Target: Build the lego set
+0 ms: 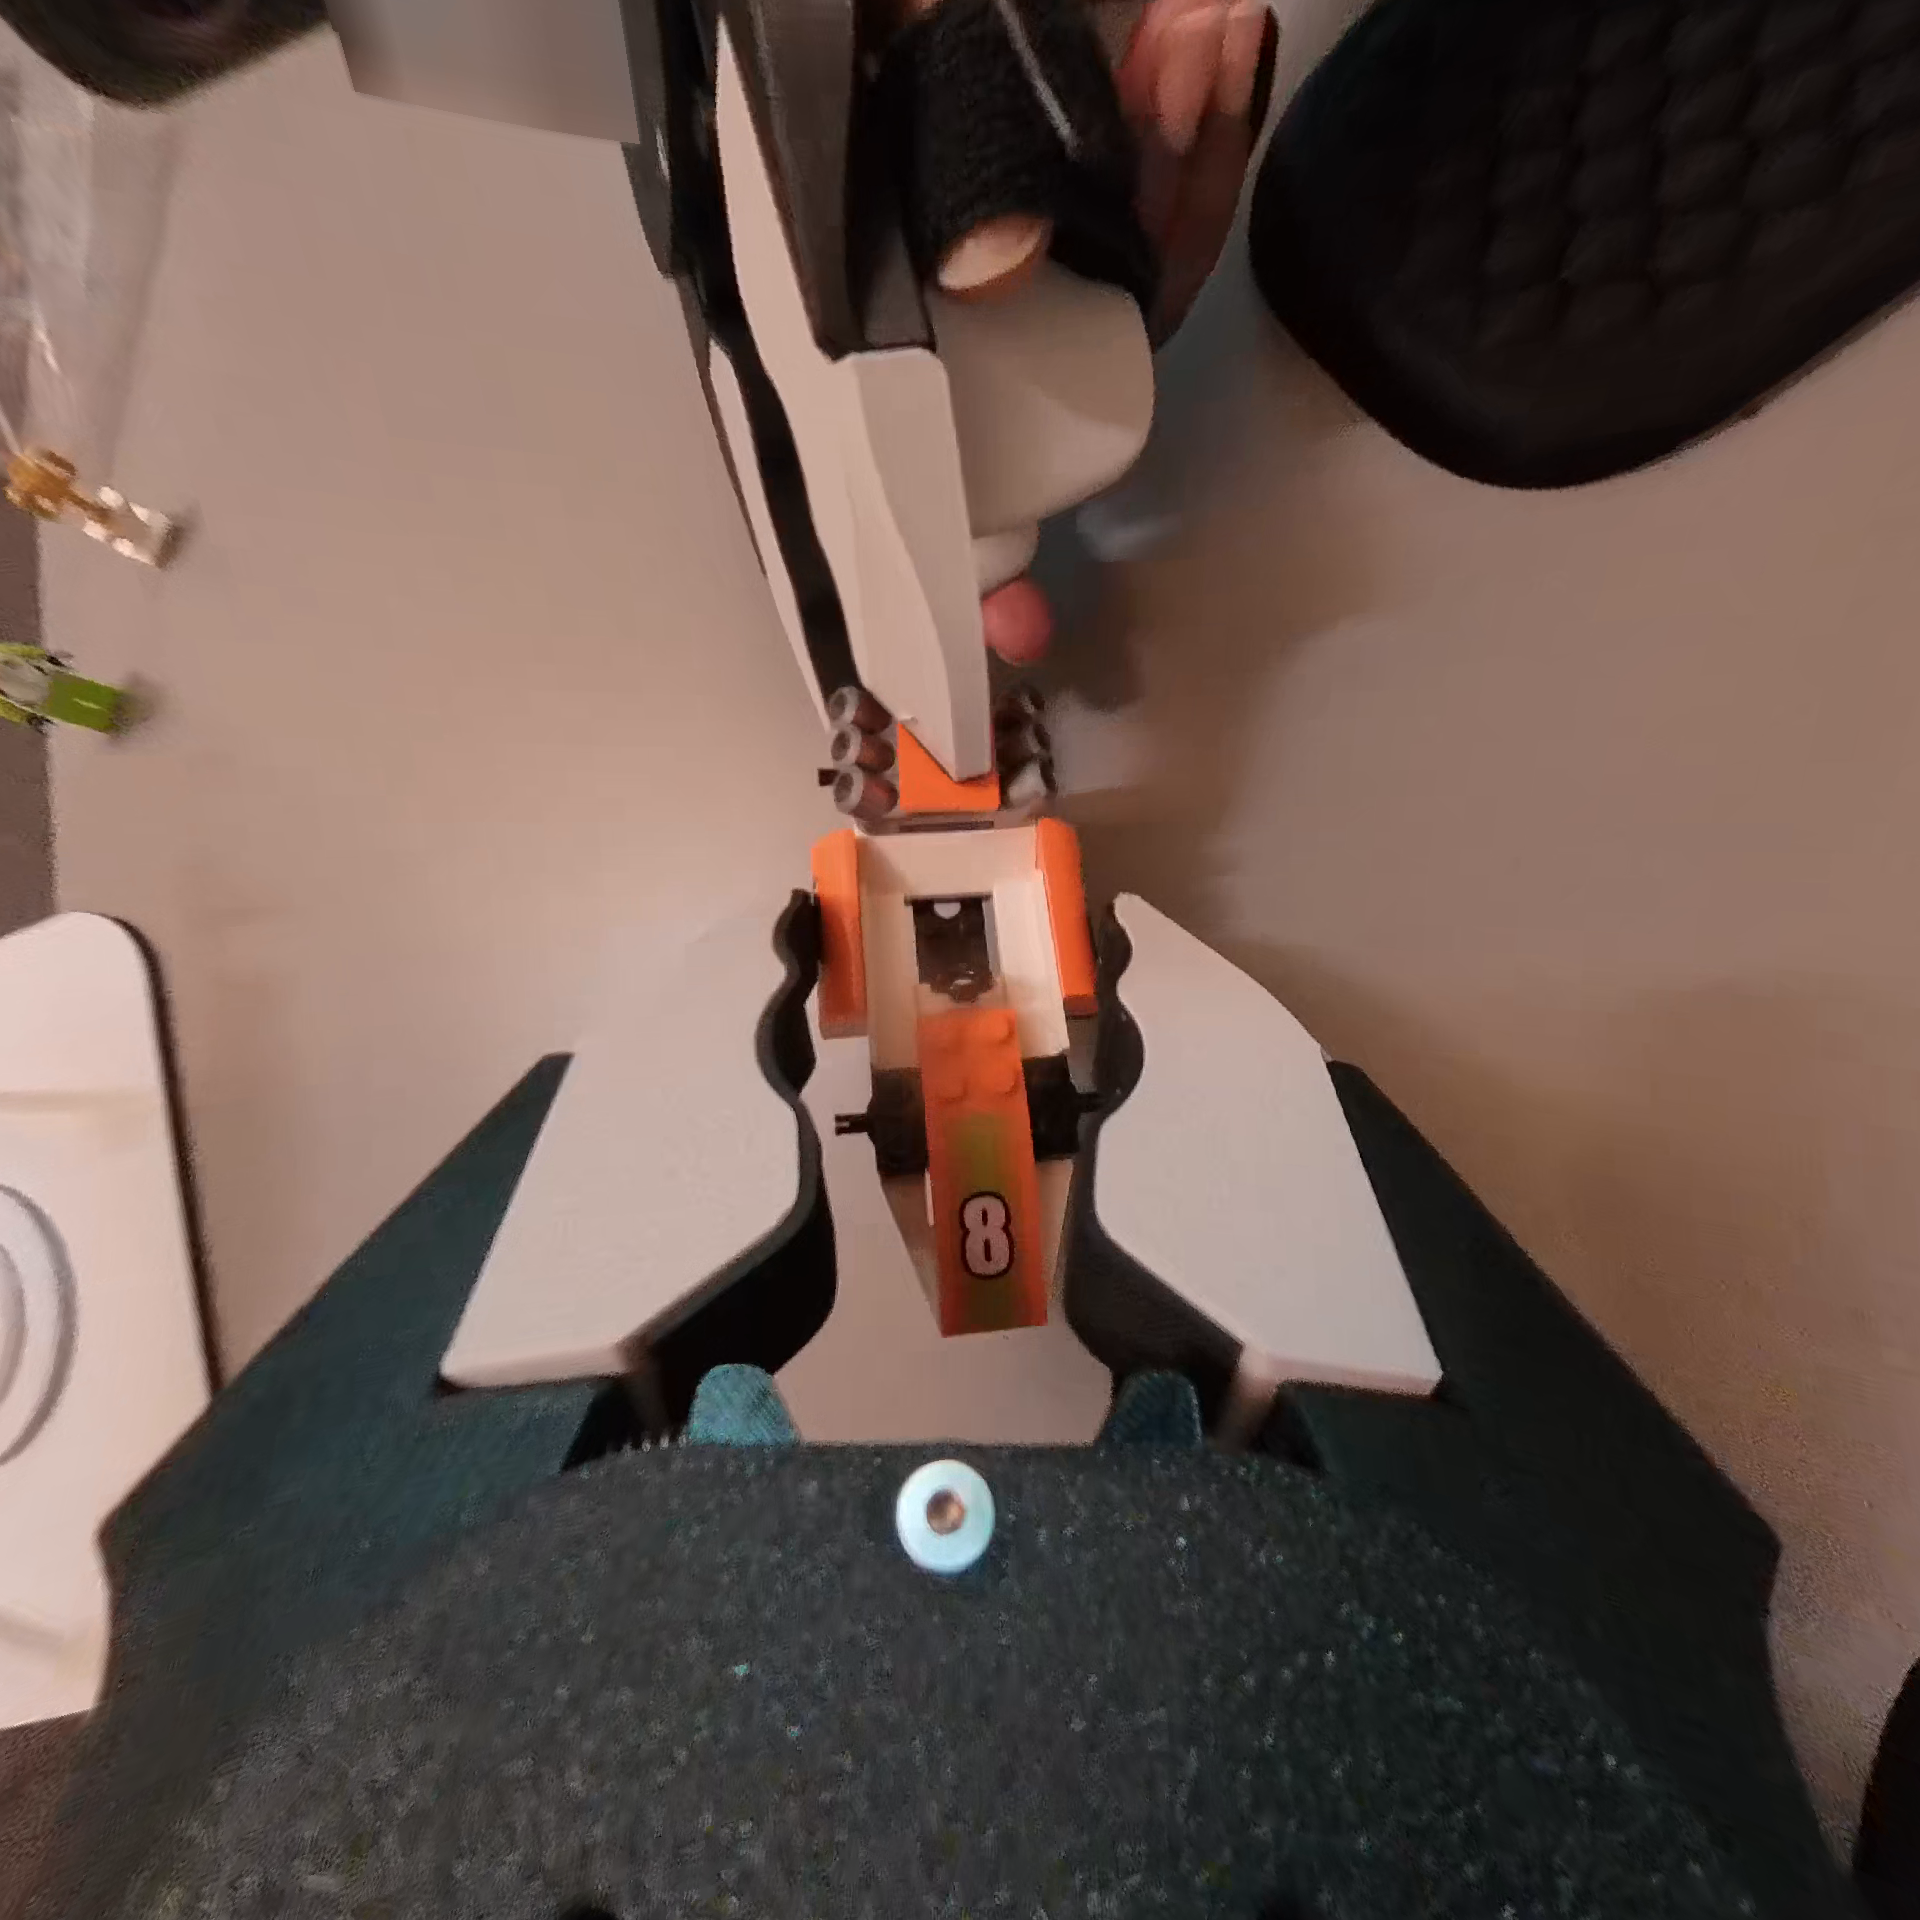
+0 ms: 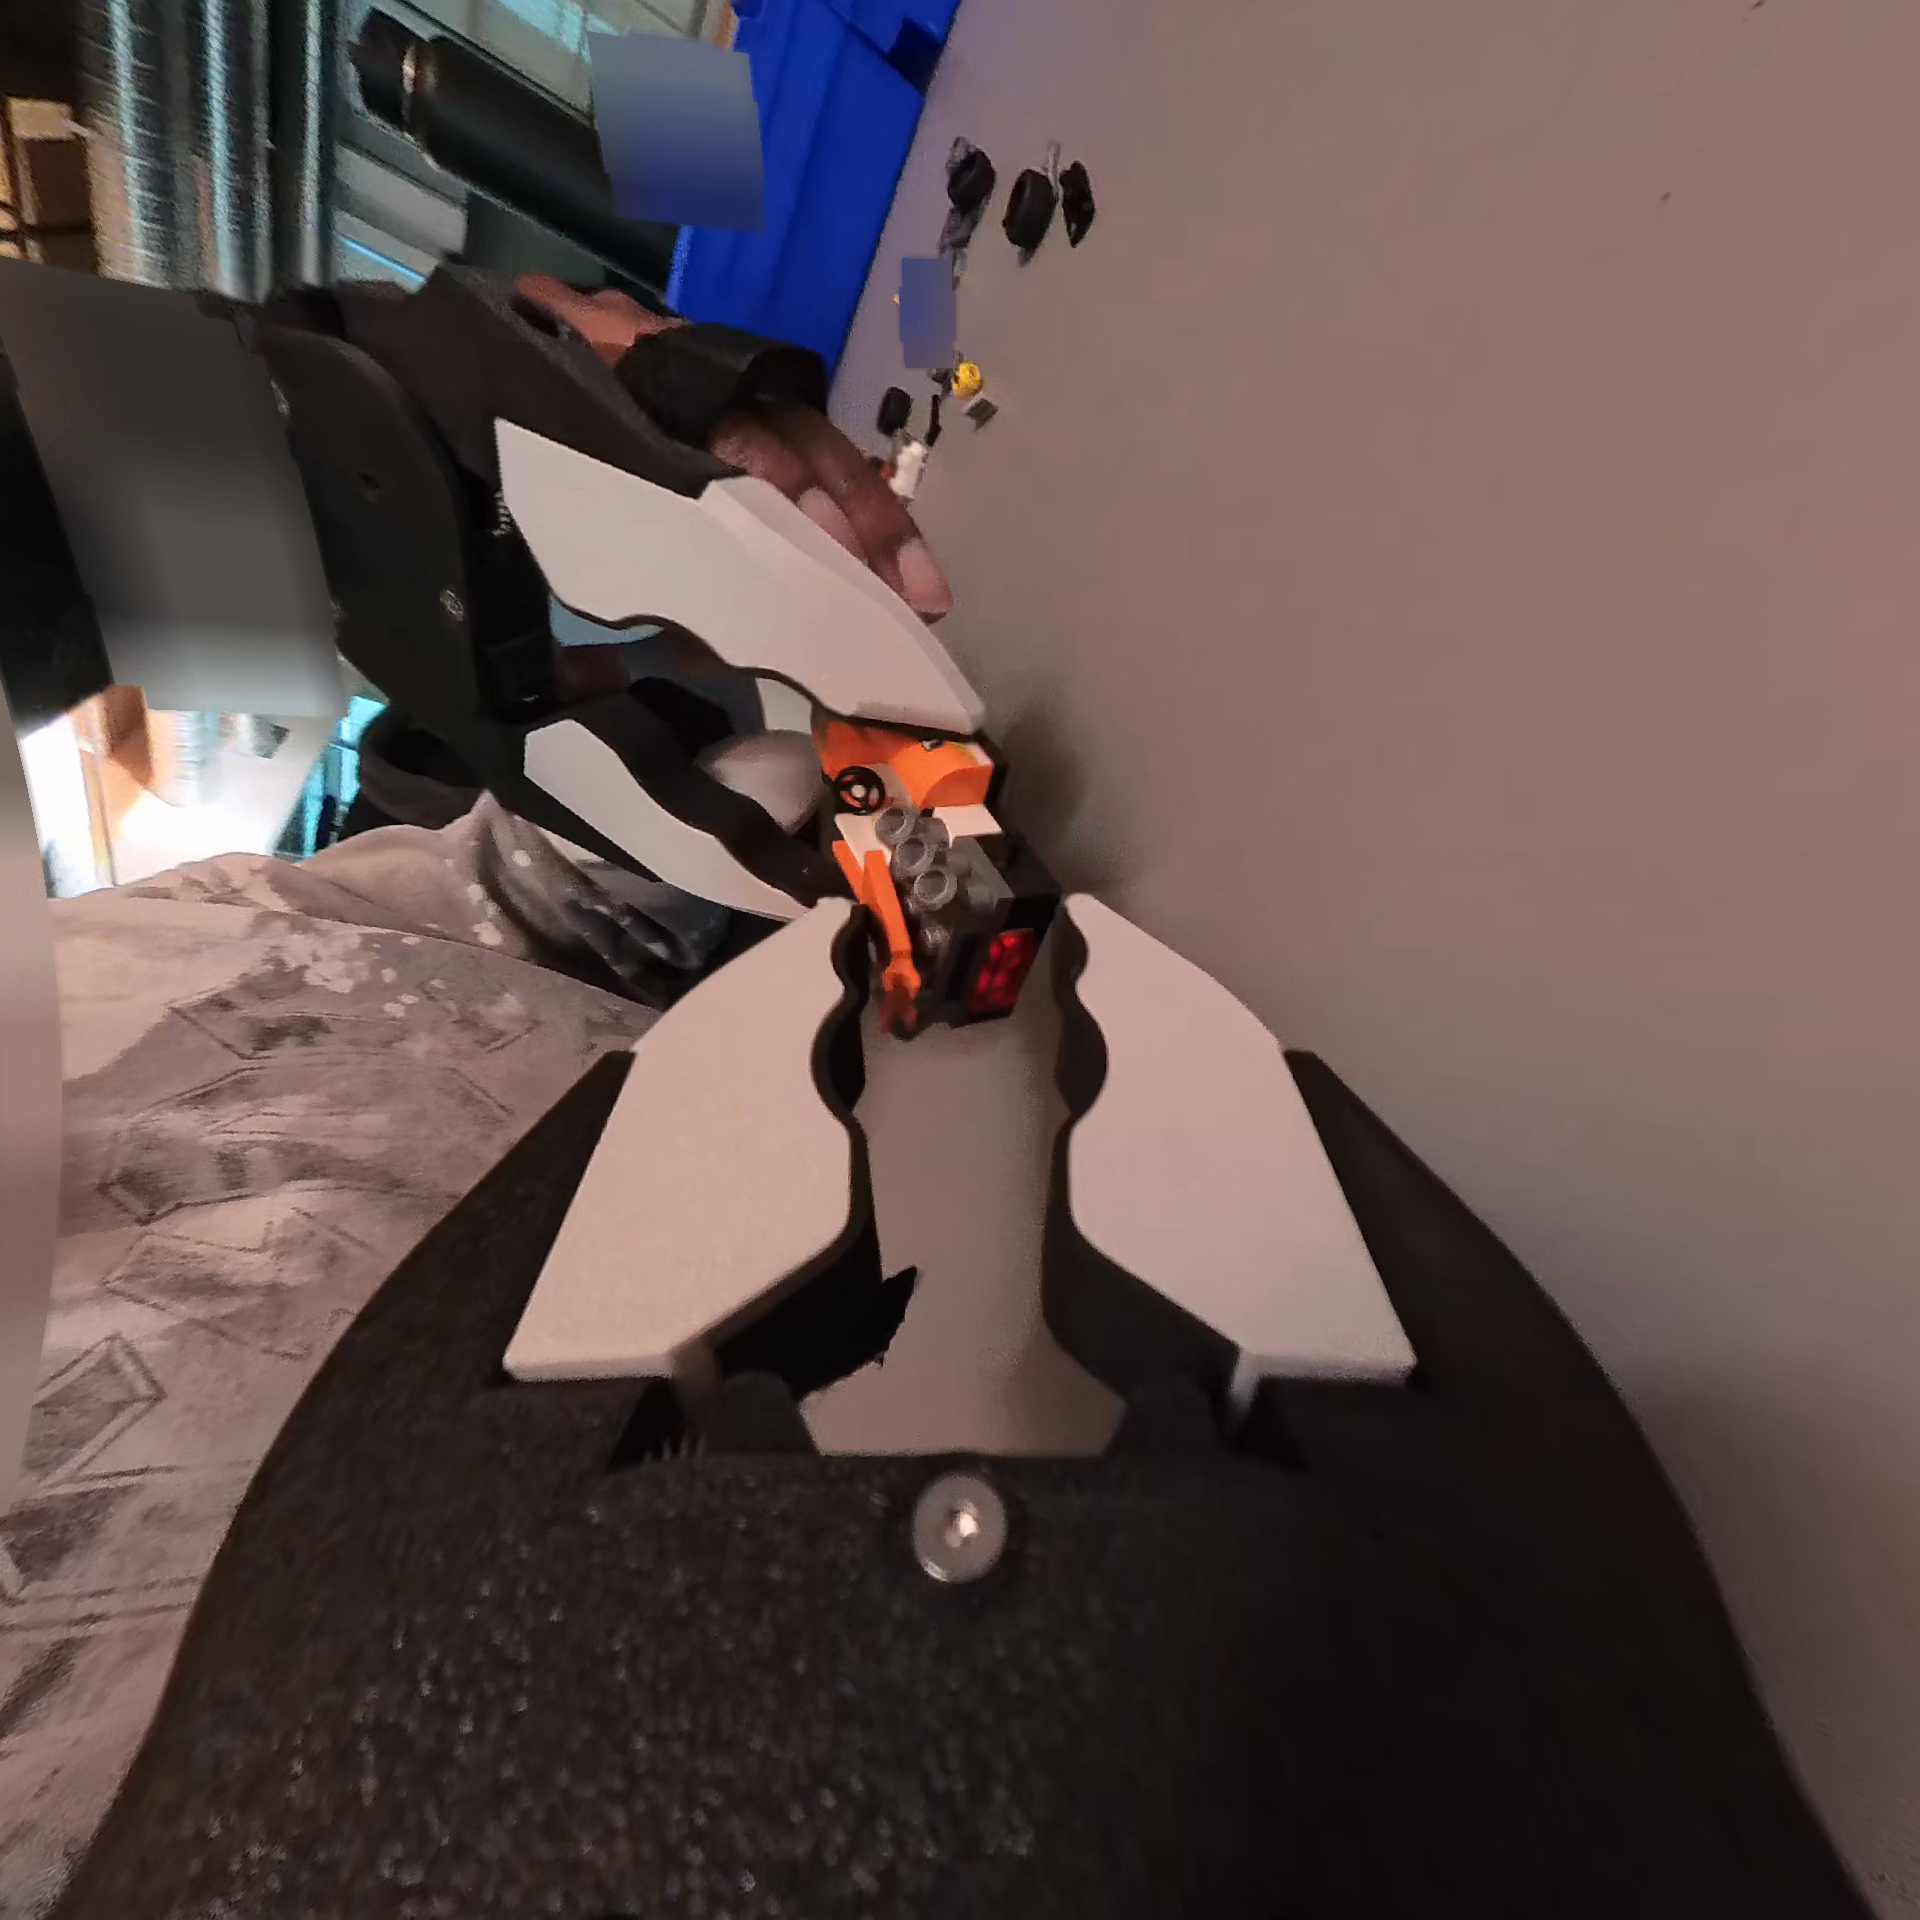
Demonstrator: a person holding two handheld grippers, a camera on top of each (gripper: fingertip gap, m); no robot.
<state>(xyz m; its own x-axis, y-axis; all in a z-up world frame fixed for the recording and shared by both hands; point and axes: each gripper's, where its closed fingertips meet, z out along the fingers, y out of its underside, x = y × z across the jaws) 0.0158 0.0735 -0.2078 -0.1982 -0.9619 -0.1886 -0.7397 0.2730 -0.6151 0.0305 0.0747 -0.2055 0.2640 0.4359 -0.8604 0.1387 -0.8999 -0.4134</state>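
Note:
An orange and white lego car (image 1: 951,1049) with a numbered nose sits between the fingers of my left gripper (image 1: 956,920), which is shut on its body over the tan table (image 1: 416,520). My right gripper (image 1: 935,748) comes in from the far side, its white fingertips at the car's rear beside the grey exhaust pipes (image 1: 857,764). In the right wrist view my right gripper (image 2: 956,909) is closed around the car's rear (image 2: 971,961) with its red tail lights. The left gripper (image 2: 894,810) holds the front from the left.
A gold piece (image 1: 62,499) and a green piece (image 1: 62,696) lie at the far left, with a white object (image 1: 73,1143) near them. Black wheels (image 2: 1029,208) and small loose parts (image 2: 935,416) lie farther along the table. A blue bin (image 2: 821,156) stands beyond. Left and right tips are no more than a few centimetres apart.

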